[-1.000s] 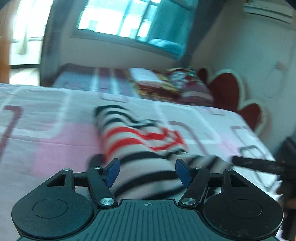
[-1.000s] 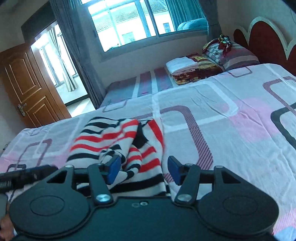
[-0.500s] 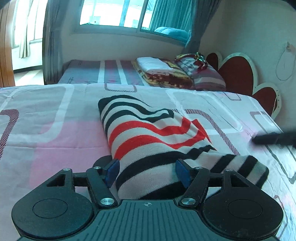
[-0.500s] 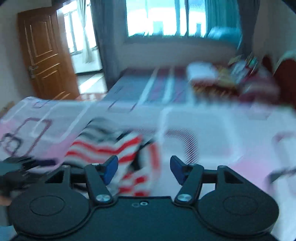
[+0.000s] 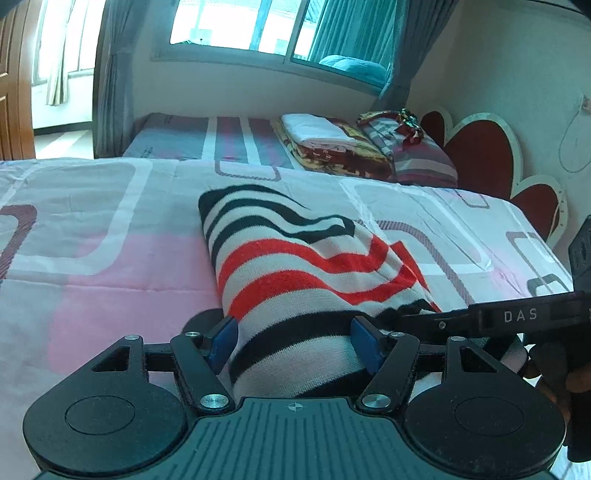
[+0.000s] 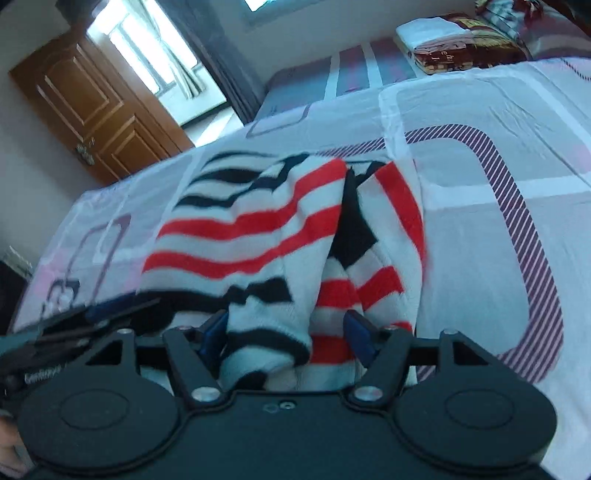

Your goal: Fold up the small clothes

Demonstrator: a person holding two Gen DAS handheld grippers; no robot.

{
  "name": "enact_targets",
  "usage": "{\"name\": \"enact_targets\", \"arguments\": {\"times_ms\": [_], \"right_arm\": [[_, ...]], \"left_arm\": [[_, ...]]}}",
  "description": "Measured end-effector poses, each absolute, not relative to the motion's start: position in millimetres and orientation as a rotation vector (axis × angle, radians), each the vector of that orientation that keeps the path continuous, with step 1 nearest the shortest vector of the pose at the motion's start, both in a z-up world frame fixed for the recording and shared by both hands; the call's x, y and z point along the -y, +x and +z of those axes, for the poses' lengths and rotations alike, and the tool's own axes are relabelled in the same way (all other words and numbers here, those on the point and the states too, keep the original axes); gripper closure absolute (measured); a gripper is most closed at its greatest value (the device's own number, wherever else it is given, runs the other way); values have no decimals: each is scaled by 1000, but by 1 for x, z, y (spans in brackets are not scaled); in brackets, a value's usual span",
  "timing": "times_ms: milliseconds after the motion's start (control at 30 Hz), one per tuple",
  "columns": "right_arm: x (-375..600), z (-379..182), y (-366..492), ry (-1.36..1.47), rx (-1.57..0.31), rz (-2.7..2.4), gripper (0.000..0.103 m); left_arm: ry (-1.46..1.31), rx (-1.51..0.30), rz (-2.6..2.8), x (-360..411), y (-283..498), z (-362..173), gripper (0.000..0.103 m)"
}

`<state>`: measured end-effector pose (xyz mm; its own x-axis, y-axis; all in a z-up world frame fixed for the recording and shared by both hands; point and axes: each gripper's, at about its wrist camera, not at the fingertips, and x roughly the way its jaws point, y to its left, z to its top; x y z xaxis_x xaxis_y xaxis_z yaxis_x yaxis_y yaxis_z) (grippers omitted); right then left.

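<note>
1. Left wrist view: a pink patterned bed [image 5: 92, 280] under a window [image 5: 273, 26], with a striped sweater [image 5: 295, 266] lying on it.
2. Left gripper [image 5: 295, 341] stands open around the sweater's near end.
3. Right gripper [image 6: 286, 334] has just been opening, jaws apart around the sweater's bunched edge.

Bed with pink-white patterned quilt cover [image 5: 92, 258]; black, red and white striped knit garment [image 5: 295, 269] lies on it, near end between the jaws.
</note>
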<state>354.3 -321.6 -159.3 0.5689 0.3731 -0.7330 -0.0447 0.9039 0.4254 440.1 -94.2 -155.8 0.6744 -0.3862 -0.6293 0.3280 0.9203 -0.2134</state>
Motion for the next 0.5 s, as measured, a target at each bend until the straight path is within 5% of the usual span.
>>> {"name": "enact_targets", "arguments": {"times_ms": [100, 200, 500], "right_arm": [[317, -162, 362, 369, -951, 270, 43], [310, -158, 357, 322, -931, 296, 74], [309, -121, 322, 237, -807, 257, 84]], "left_arm": [[-91, -739, -388, 96, 446, -157, 36], [-91, -756, -389, 100, 449, -160, 36], [-89, -707, -448, 112, 436, -140, 36]]}}
